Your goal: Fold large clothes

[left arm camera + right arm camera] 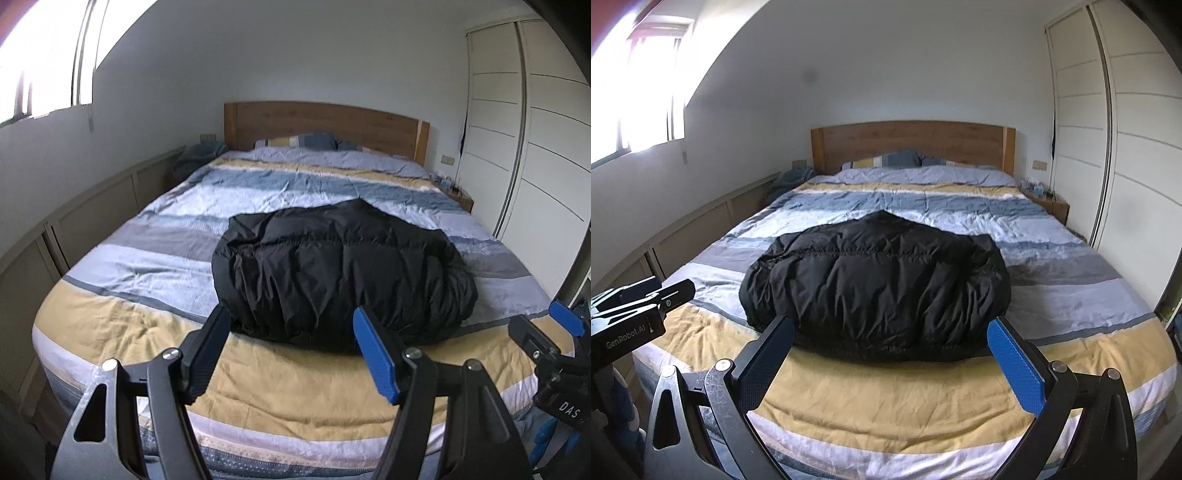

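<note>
A black puffy jacket (340,273) lies folded into a compact bundle on the striped bed cover (155,266); it also shows in the right wrist view (879,284). My left gripper (291,325) is open and empty, held above the bed's foot just short of the jacket's near edge. My right gripper (892,334) is open and empty, also just short of the jacket's near edge. The right gripper shows at the right edge of the left wrist view (546,332); the left gripper's body shows at the left of the right wrist view (639,302).
The bed has a wooden headboard (325,125) and pillows (295,142) at the far end. A low panelled wall ledge (92,206) runs along the left. A white wardrobe (524,140) and a small bedside table (458,192) stand on the right.
</note>
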Available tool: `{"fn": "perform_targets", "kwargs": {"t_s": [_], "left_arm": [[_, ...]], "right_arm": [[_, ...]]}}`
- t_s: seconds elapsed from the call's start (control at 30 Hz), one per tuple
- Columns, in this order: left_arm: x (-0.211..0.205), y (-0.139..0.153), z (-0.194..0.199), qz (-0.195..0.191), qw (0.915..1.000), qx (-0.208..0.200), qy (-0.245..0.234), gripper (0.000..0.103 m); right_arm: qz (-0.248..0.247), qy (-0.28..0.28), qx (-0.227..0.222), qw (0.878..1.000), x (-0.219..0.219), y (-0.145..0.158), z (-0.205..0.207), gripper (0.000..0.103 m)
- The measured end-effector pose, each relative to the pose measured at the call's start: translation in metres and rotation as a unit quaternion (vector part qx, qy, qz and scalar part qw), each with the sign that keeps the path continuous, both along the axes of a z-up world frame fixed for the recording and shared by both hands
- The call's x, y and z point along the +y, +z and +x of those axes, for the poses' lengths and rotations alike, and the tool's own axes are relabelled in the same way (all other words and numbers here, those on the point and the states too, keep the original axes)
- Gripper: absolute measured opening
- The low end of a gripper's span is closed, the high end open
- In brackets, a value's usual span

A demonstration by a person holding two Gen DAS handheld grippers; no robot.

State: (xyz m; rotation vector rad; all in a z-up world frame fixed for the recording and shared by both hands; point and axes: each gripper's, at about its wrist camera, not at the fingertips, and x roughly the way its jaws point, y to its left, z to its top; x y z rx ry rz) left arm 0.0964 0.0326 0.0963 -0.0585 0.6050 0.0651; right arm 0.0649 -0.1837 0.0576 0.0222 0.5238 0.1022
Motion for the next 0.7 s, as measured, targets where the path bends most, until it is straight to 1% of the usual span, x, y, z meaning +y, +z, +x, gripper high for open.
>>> {"fn": "perform_targets", "kwargs": {"t_s": [0.23, 0.4, 0.53, 0.7], "left_arm": [[0.002, -0.026, 0.044, 0.003, 0.9994, 0.033, 0.005, 0.068], [-0.001, -0.038, 0.058, 0.008, 0.9989, 0.047, -0.002, 0.068], [-0.004, -0.043, 0.065, 0.014, 0.9985, 0.052, -0.006, 0.068], [0.0, -0.051, 0.086, 0.014, 0.998, 0.062, -0.009, 0.068]], "right_arm": [[0.005, 0.0, 0.037, 0.999, -0.002, -0.029, 0.047, 0.103], [0.002, 0.002, 0.056, 0.998, 0.0, -0.045, 0.065, 0.103], [-0.002, 0.003, 0.07, 0.998, 0.002, -0.055, 0.073, 0.103], [-0.01, 0.008, 0.075, 0.997, 0.006, -0.062, 0.089, 0.103]]}}
